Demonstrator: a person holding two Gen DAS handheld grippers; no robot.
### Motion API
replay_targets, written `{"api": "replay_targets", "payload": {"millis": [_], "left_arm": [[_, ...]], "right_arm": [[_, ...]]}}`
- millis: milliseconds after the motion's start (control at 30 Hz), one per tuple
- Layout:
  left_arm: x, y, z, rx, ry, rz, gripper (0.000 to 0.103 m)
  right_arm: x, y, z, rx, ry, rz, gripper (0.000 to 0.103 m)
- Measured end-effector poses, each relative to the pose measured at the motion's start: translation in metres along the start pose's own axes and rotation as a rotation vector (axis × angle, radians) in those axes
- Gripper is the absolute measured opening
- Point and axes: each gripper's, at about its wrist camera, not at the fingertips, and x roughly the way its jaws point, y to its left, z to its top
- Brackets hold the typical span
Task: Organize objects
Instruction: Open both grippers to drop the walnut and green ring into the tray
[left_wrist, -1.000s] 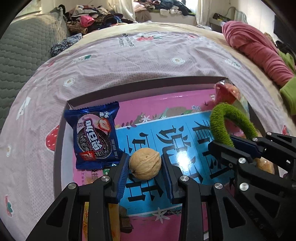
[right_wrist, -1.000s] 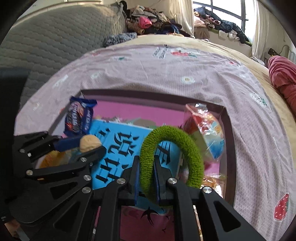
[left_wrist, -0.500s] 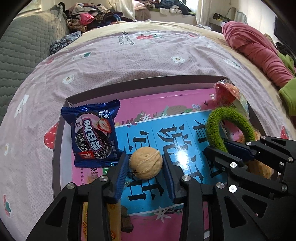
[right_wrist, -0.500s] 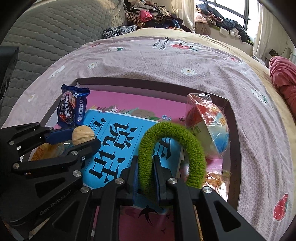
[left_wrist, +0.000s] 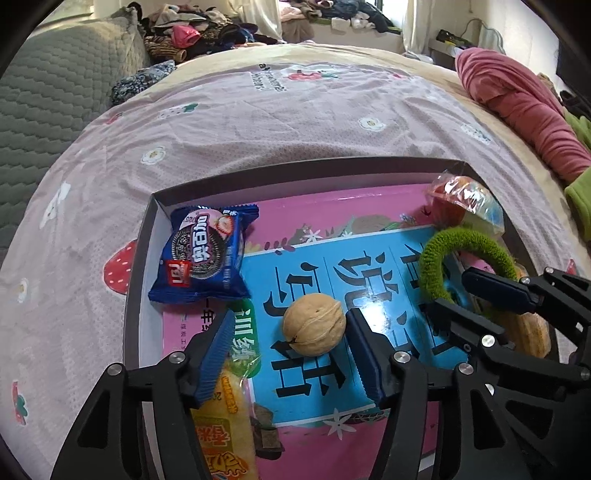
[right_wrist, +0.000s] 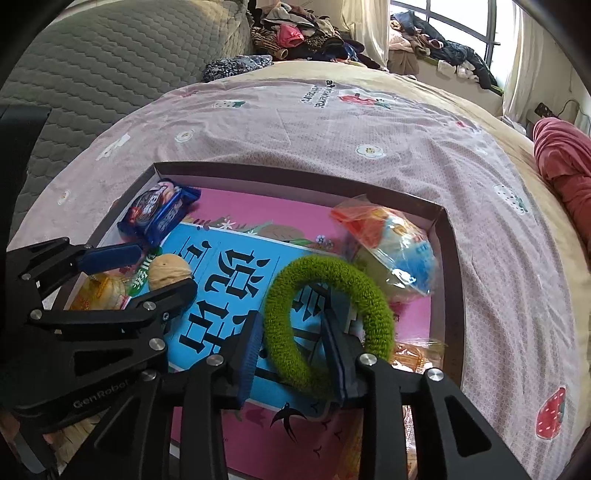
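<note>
A shallow dark-rimmed box (left_wrist: 207, 181) with a pink and blue printed floor lies on the bed. My left gripper (left_wrist: 291, 339) is open; a walnut (left_wrist: 314, 329) rests on the floor between its fingers, against the right pad. My right gripper (right_wrist: 295, 347) is open around the near side of a green fuzzy hair ring (right_wrist: 328, 321), which lies on the box floor. The ring also shows in the left wrist view (left_wrist: 465, 258), and the walnut in the right wrist view (right_wrist: 168, 271).
In the box lie a blue cookie packet (left_wrist: 205, 254) at far left, a clear orange and blue snack bag (right_wrist: 391, 236) at far right, a yellow snack pack (left_wrist: 221, 421) near left and a brown pastry (left_wrist: 528, 328). A pink flowered sheet (left_wrist: 295, 118) surrounds the box.
Both grippers have opened. The left has let go of the walnut and the right has let go of the green ring; both now rest on the box floor.
</note>
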Motion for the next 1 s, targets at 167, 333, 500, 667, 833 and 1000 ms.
{"api": "replay_targets", "payload": {"millis": [167,333,500,667,833,1000], "left_arm": [[-0.002,0.002,0.001,-0.016,0.0,-0.001,0.068],[-0.01,0.005,0.003,-0.037,-0.018,-0.001,0.074],[-0.023,0.007,0.004,-0.054,-0.047,-0.015,0.077],[-0.03,0.01,0.006,-0.07,-0.055,-0.032,0.079],[-0.04,0.011,0.006,-0.076,-0.073,-0.033,0.081],[-0.047,0.015,0.007,-0.089,-0.088,-0.042,0.084]], "right_arm": [[-0.002,0.001,0.001,-0.005,-0.007,-0.009,0.036],[-0.017,-0.004,0.003,0.013,-0.052,-0.017,0.048],[-0.033,-0.009,0.005,0.032,-0.096,-0.028,0.06],[-0.044,-0.011,0.006,0.041,-0.126,-0.046,0.069],[-0.058,-0.01,0.007,0.041,-0.155,-0.052,0.076],[-0.069,-0.008,0.007,0.045,-0.185,-0.053,0.083]]}}
